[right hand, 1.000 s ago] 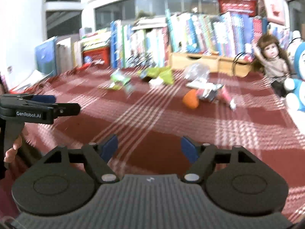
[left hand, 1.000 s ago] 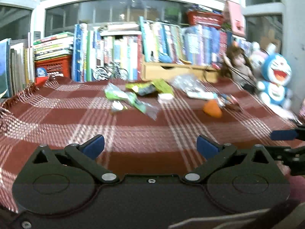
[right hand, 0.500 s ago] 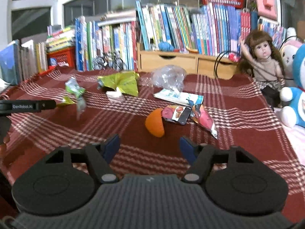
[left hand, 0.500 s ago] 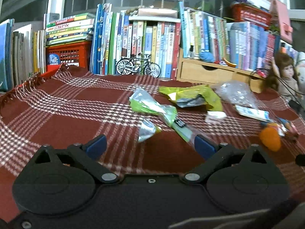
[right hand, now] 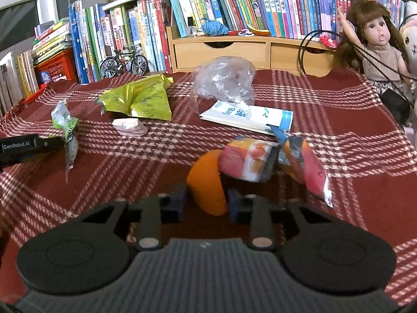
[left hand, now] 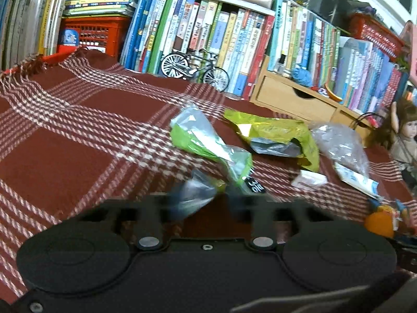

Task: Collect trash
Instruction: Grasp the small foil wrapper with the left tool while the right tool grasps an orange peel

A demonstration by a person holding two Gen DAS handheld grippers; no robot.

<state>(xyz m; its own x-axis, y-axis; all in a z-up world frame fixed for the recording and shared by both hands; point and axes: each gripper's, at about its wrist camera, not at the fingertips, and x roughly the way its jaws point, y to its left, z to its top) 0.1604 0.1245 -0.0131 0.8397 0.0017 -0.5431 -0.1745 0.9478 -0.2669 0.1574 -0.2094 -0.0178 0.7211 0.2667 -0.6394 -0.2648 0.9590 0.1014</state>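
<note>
Drawer unit (right hand: pixel 224 49), yarn ball (right hand: pixel 215 27) on top

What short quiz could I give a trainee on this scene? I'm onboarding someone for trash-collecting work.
1. True or false: the toy bicycle stands in front of the books.
2. What sits between the fingers of the right tool? A) orange piece B) doll C) booklet
3. What pattern is the cloth?
Key: 1 true. 2 A; the jaws are closing around it. 3 red-and-white plaid.
</note>
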